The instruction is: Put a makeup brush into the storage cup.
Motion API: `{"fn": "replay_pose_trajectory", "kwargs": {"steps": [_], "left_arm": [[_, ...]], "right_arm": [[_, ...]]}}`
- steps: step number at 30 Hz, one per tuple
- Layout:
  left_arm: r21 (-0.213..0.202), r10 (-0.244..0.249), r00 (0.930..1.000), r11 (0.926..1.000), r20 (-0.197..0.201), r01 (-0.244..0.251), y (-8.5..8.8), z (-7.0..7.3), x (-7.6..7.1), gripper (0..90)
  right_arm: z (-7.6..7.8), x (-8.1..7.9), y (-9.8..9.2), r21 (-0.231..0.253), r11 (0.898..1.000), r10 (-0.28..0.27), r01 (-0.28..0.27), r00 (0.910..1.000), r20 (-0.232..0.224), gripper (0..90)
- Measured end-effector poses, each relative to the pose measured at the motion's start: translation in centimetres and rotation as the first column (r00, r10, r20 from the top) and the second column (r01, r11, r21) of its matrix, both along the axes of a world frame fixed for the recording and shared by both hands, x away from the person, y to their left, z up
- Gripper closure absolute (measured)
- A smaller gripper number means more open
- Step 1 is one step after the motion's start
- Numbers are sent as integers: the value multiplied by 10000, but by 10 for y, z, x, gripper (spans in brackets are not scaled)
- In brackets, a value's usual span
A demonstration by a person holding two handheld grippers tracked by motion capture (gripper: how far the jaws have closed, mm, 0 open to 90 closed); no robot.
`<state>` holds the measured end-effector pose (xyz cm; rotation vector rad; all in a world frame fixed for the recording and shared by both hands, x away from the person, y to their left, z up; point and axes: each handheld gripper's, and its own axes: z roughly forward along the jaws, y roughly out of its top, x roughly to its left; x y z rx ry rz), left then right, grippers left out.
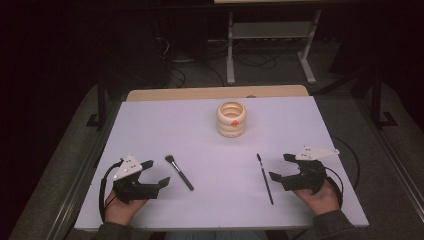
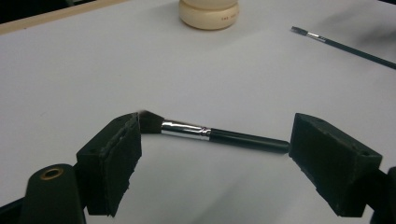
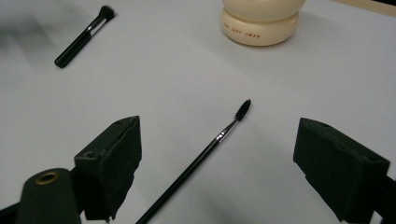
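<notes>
White table (image 1: 150,130): broad matte top, mostly bare, so both tools lay flat and easy to come at from my side.

Cream ribbed holder (image 1: 231,119): stood upright at the far centre, mouth open to the top, well apart from both brushes. Judged it the likely place for the brushes to end up; nothing visible inside from the high view.

Left gripper (image 1: 151,173): held low at the near left edge in my left hand (image 1: 120,207), jaws spread wide with nothing between the pads. In the left gripper view the powder brush (image 2: 210,133) lay crosswise just beyond my jaw tips, bristle end towards the left jaw, handle end towards the right. I read this as lined up for a reach, not yet a grip.

Right gripper (image 1: 280,167): same posture at the near right in my right hand (image 1: 320,199), jaws wide, empty. The spoolie brush (image 3: 205,151) lay on the table between and ahead of the jaws in the right gripper view, bristle tip pointing away towards the holder.

Powder brush: short black handle, silver ferrule, near the left gripper, touching only the table.

Spoolie brush: thin and low; judged it the harder pick, since the pads would have to close right down at the surface.
</notes>
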<state>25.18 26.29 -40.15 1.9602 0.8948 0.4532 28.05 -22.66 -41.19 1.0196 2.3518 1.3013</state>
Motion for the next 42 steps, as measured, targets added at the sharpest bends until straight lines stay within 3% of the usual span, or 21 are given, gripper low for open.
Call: {"fn": "replay_pose_trajectory", "kwargs": {"steps": [8, 16, 27, 38, 39, 42], "left_arm": [[-280, 27, 10000, 9996, 41, -26, 3, 2, -6, 166], [-494, -13, 10000, 9988, 47, 15, 2, 4, -7, 166], [-378, -175, 9997, 9991, 140, 180, -3, 9, -8, 166], [-400, -249, 9994, 9989, 248, 259, -4, 10, -9, 166], [-421, -231, 9995, 9988, 207, 240, -5, 10, -9, 166], [-361, -301, 9993, 9989, 214, 308, -5, 9, -8, 166]], "right_arm": [[10, 0, 12, 54, 9999, 112, -112, 9999, 15, 143], [17, 3, 28, -278, 9984, 480, -483, 9988, -93, 143], [35, 10, 47, -269, 9960, 847, -852, 9963, -165, 143], [49, 17, 78, -527, 9863, 1545, -1562, 9874, -350, 143], [54, 20, 91, -681, 9833, 1657, -1689, 9849, -505, 144], [55, 22, 99, -811, 9800, 1779, -1818, 9826, -535, 145]]}}
